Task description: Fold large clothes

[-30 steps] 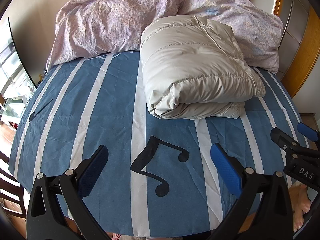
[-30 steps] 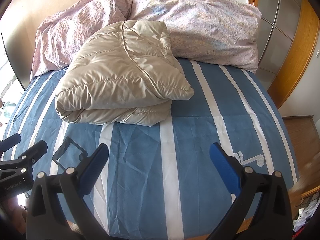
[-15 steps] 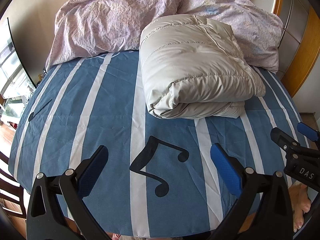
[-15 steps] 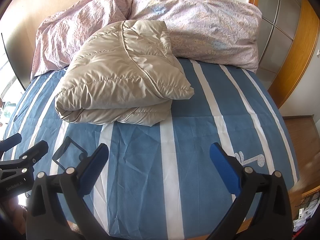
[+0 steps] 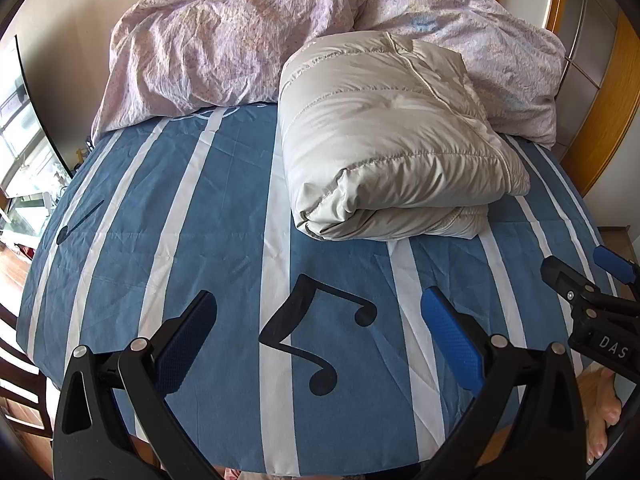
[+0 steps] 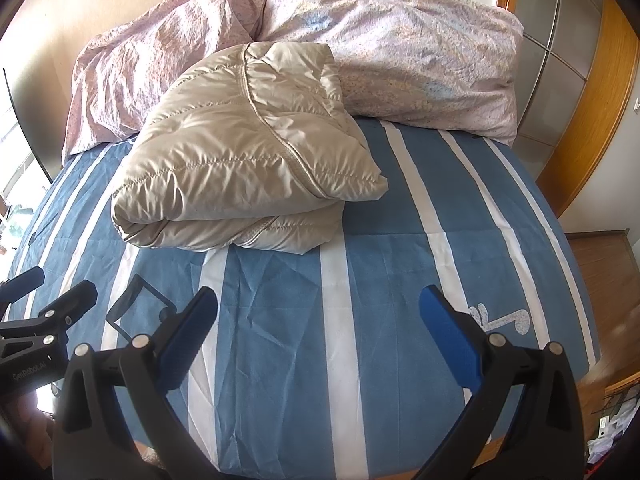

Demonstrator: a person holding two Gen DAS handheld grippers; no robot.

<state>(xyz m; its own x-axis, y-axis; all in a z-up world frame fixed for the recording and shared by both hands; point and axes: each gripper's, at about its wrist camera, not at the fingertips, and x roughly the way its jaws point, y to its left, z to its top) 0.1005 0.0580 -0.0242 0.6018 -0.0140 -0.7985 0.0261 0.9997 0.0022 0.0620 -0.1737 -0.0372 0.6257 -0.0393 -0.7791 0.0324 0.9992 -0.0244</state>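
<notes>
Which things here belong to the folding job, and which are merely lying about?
Job:
- folded beige puffer jacket
- left claw, open
- right claw, open

Lying about:
- crumpled pink duvet
- blue striped sheet

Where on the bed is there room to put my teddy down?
The blue-and-white striped sheet is bare in front of the folded beige puffer jacket, between it and the bed's near edge, and on both sides of the jacket. The far end is crowded: the crumpled pink floral duvet lies there, touching the jacket.
</notes>
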